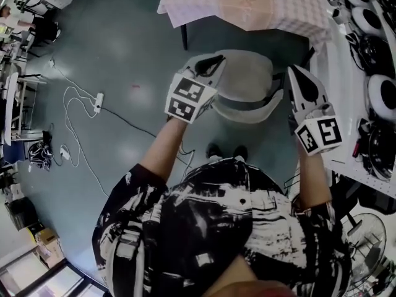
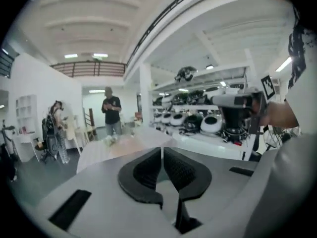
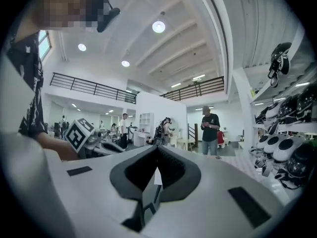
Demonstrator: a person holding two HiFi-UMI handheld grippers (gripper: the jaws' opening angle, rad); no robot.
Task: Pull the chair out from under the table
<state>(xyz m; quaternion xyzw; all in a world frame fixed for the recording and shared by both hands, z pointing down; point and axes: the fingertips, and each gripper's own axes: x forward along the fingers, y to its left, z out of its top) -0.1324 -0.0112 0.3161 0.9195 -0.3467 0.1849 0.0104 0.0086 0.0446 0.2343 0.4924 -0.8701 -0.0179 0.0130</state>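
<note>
Plainly, both grippers were held up and off the chair (image 1: 244,82), which stood on the floor (image 1: 124,60) below and ahead of them, just off the near edge of the table (image 1: 247,5). From the head view its rounded seat looked clear of the checked cloth, with only its far rim near that edge, so I judged the pull largely done. The curved back band ran side to side on the person's side of the seat, which made it the likely part for any further grip.

The left gripper (image 1: 213,62) hung over the seat's left part and the right gripper (image 1: 296,76) over its right edge. The chair lay between them, and neither hand looked clearly nearer, so any new reach would have had to go downward.

In the left gripper view, the left gripper (image 2: 162,152) had its dark pads pressed together with nothing between them, and the table top showed beyond. In the right gripper view, the right gripper (image 3: 157,152) was closed in the same way and empty, pointing out across the room.

Along the right side, a white shelf (image 1: 339,91) carried rounded white-and-black helmets (image 1: 380,94). A power strip (image 1: 98,101) with its cable lay on the floor well to the left of the chair.
</note>
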